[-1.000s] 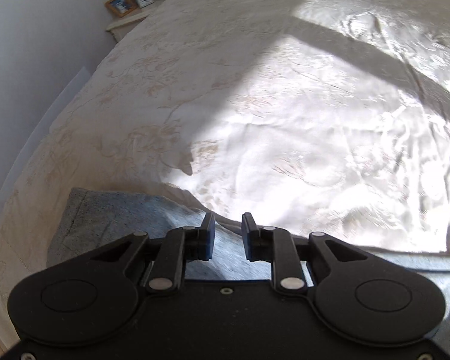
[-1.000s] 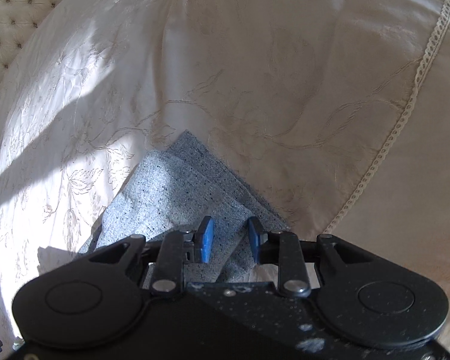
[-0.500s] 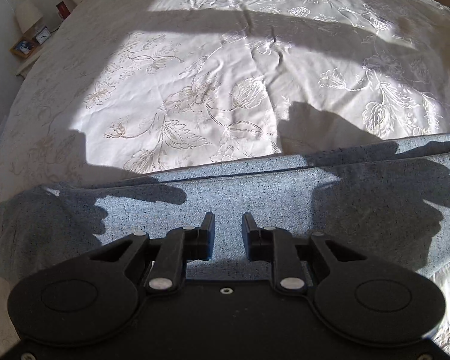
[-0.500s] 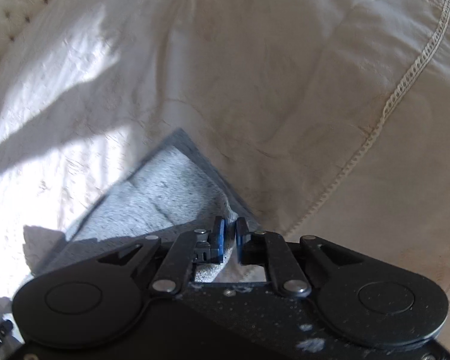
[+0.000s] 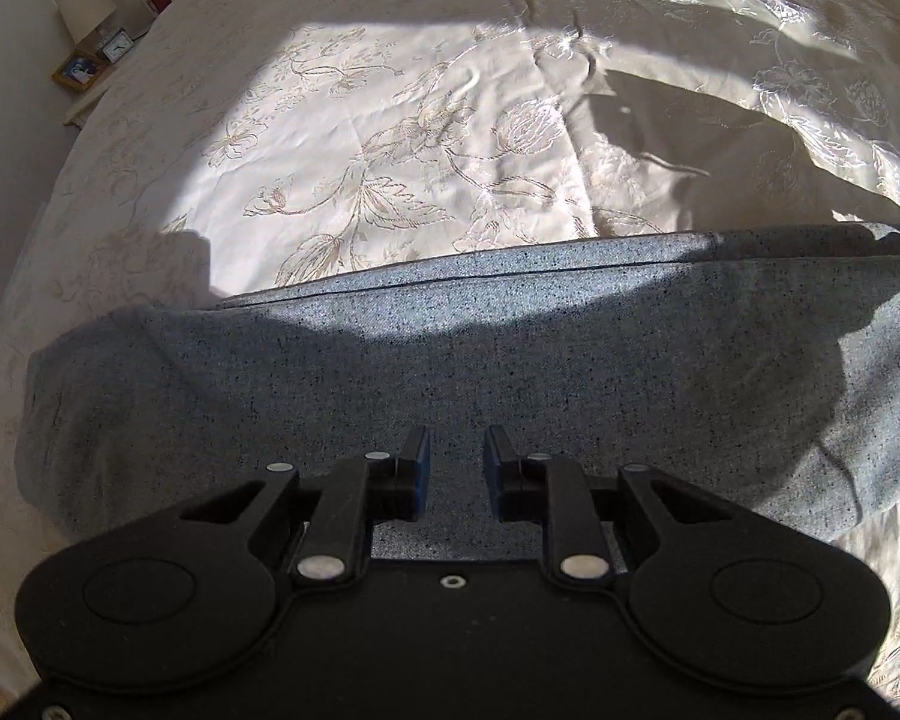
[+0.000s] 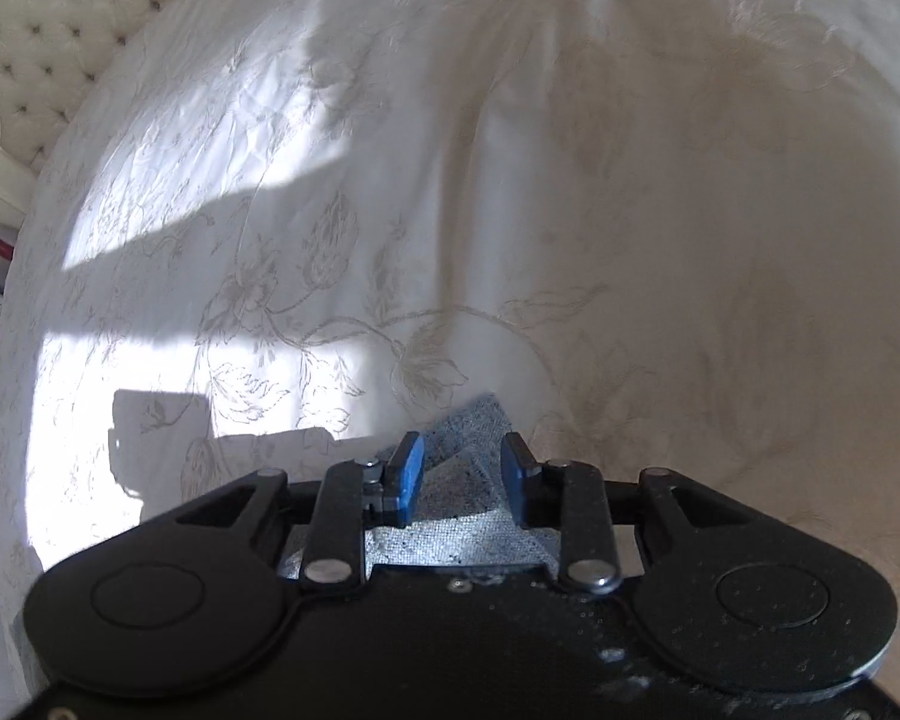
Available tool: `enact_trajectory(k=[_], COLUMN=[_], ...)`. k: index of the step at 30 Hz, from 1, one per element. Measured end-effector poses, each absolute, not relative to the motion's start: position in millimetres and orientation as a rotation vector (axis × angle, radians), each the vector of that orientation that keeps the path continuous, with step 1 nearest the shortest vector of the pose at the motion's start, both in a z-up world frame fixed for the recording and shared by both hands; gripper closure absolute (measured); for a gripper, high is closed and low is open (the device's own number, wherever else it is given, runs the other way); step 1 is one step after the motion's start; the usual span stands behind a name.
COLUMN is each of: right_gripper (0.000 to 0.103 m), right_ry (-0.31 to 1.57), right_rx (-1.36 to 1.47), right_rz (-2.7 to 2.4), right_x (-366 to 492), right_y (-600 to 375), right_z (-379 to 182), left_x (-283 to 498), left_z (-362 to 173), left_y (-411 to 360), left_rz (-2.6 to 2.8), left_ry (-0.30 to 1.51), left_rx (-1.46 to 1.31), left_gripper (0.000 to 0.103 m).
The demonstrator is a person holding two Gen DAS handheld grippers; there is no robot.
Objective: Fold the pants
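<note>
Grey pants (image 5: 510,372) lay on embroidered bedspread (image 5: 420,138), left gripper (image 5: 456,465) above pants, jaws apart, right gripper (image 6: 461,468) over pants corner, jaws apart.

My right gripper (image 6: 457,463) hangs with its jaws apart above a corner of the grey pants (image 6: 468,516) on the embroidered bedspread (image 6: 390,210).

place: home bedroom | signs: bed (image 5: 450,120) with embroidered cover | tufted headboard (image 6: 42,42) at its end | beside bed: lamp (image 5: 87,6), clock (image 5: 116,48), picture frame (image 5: 80,69)
</note>
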State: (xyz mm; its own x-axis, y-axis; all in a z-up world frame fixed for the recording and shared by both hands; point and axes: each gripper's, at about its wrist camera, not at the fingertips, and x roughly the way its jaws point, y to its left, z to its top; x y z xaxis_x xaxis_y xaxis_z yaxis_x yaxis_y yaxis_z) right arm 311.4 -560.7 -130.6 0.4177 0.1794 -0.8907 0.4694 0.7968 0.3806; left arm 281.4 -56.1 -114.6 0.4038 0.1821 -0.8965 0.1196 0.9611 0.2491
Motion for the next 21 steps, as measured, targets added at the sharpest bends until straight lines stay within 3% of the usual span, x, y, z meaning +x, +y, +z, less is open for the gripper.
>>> enact_trajectory(k=[3, 5, 6, 14, 21], right_gripper=[0.071, 0.079, 0.099, 0.099, 0.098], right_ry=[1.221, 1.206, 1.189, 1.048, 1.103], right_rx=[0.63, 0.642, 0.652, 0.71, 0.637], right_rz=[-0.149, -0.114, -0.098, -0.2, -0.28], right_x=[316, 312, 308, 309, 335], right_y=[-551, -547, -546, -559, -550], right_z=[-144, -144, -142, -120, -156], left_x=[291, 297, 301, 329, 358], left_z=[-117, -118, -120, -132, -171], left_y=[-59, -65, -69, -104, -114], left_rz=[0.032, 0.016, 0.005, -0.055, -0.005], left_ry=[1.16, 1.155, 1.152, 1.102, 1.117], left_rx=[0.28, 0.272, 0.272, 0.268, 0.291], left_gripper=[0.072, 0.072, 0.072, 0.072, 0.072])
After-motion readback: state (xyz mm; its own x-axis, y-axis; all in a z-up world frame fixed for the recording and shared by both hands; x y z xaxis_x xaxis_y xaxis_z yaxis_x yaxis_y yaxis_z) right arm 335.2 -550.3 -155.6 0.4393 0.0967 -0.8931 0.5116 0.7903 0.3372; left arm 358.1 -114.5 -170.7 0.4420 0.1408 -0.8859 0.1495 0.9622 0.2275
